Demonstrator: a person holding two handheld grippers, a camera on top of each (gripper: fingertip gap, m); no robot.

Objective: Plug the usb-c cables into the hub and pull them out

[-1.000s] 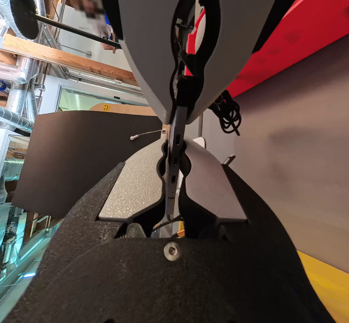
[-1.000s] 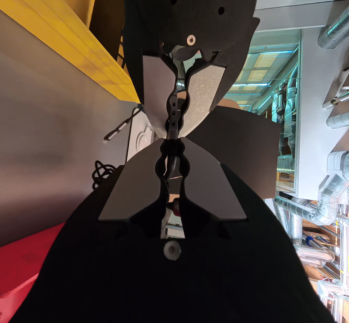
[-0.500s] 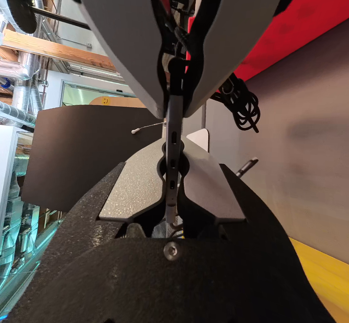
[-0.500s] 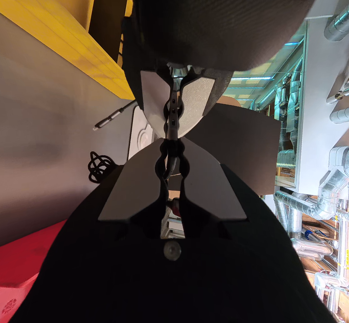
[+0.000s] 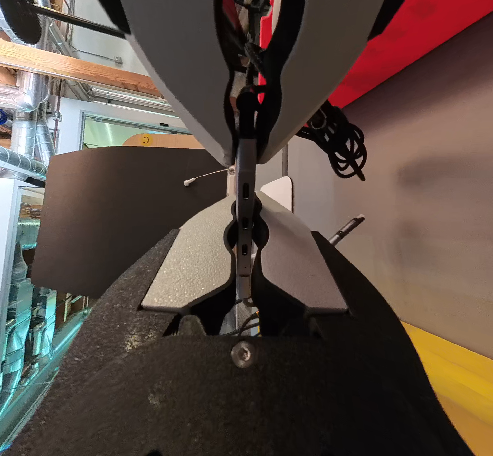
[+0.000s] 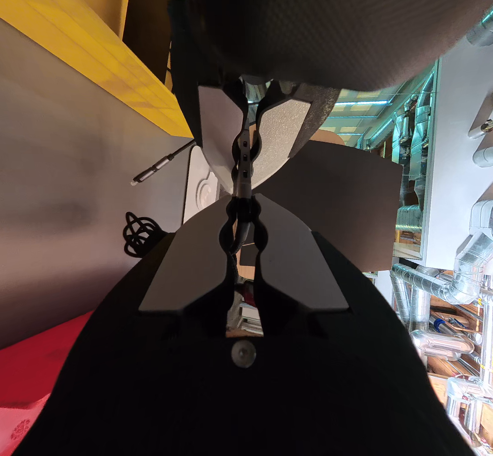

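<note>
My left gripper (image 5: 244, 219) was clamped on the slim grey hub (image 5: 246, 203), held edge-on in mid-air. My right gripper (image 6: 241, 211) pinched the black USB-C plug (image 6: 243, 226) at the hub's end. The hub looked rigid, light and slick, so flat faces suited gripping; the braided cable seemed limp, so I judged the stiff plug body best.
</note>
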